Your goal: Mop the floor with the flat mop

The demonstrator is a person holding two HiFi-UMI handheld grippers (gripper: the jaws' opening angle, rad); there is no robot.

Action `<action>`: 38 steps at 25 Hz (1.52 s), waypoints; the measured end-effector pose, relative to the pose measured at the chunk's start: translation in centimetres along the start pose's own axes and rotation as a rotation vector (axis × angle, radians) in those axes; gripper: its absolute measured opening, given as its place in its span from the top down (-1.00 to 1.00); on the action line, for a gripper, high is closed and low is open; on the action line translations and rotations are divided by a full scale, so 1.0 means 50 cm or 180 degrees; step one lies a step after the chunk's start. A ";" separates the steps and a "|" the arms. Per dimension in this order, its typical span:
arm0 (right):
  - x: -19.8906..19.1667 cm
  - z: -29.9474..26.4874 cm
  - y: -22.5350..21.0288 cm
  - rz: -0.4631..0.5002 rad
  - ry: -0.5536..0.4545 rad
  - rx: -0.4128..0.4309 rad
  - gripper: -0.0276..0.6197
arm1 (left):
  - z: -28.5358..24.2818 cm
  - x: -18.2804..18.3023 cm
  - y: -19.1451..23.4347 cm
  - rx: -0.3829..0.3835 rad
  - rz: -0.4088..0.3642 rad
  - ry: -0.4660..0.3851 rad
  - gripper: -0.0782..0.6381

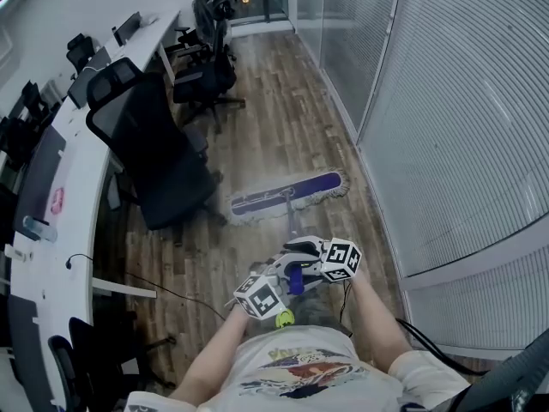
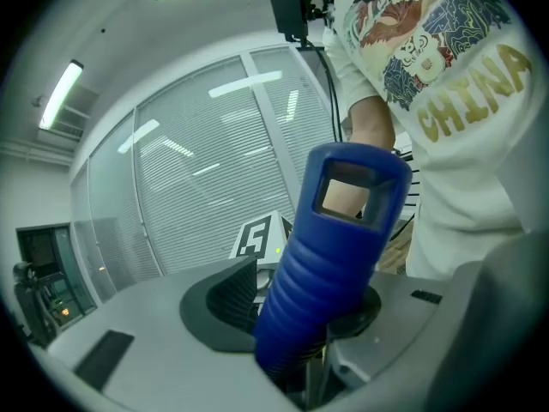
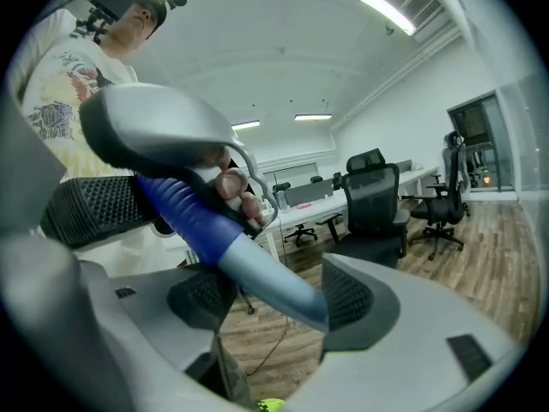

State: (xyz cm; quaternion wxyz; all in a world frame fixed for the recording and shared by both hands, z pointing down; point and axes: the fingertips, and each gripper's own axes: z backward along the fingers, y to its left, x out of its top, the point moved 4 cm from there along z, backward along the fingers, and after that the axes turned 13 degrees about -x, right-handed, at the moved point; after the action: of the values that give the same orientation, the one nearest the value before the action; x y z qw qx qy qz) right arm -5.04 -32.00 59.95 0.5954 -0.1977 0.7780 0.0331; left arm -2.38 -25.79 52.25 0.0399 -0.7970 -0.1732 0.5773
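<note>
Wood-plank floor (image 1: 283,118), aisle run. Both tongs are clamped on the flat mop's handle (image 1: 296,280): the left tongs (image 2: 300,307) are closed round the ribbed blue grip (image 2: 330,247), and the right tongs (image 3: 274,294) are closed on the paler shaft (image 3: 266,277) next to that grip. The mop head (image 1: 287,194) lies flat on the planks just beside the base of the black office chair (image 1: 159,157), on the chair's side away from the counter (image 1: 77,178). I judge the task to be under way, with the mop in working position. No wet sheen or dirt line shows, so I cannot tell which planks are done. Left to do, by my reading: the long stretch beyond the chair, the strip under the chair, and the patch between the chair and me.
</note>
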 end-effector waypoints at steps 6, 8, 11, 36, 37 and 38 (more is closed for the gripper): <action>-0.048 0.033 0.151 0.0013 0.0053 -0.0037 0.09 | -0.014 0.042 -0.158 -0.0082 -0.0019 0.0001 0.37; -0.063 0.051 0.197 0.0008 0.0053 -0.0031 0.09 | -0.024 0.059 -0.205 -0.0068 -0.0010 -0.0024 0.37; -0.083 0.083 0.263 -0.0047 -0.0006 -0.0018 0.09 | -0.042 0.090 -0.270 -0.0028 0.0017 -0.0061 0.37; -0.201 0.427 0.675 -0.0423 -0.0518 -0.0193 0.08 | -0.280 0.368 -0.674 -0.0312 0.0062 -0.0118 0.33; -0.195 0.426 0.674 -0.0420 -0.0536 -0.0190 0.08 | -0.276 0.370 -0.669 -0.0298 0.0063 -0.0137 0.32; -0.190 0.426 0.671 -0.0420 -0.0559 -0.0189 0.09 | -0.273 0.372 -0.664 -0.0285 0.0067 -0.0160 0.32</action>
State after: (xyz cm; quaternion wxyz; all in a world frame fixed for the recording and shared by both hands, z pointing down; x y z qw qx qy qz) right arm 4.78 7.53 56.54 0.6561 -0.2625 0.7068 0.0341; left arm 7.82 13.17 48.66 -0.0061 -0.7850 -0.1915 0.5891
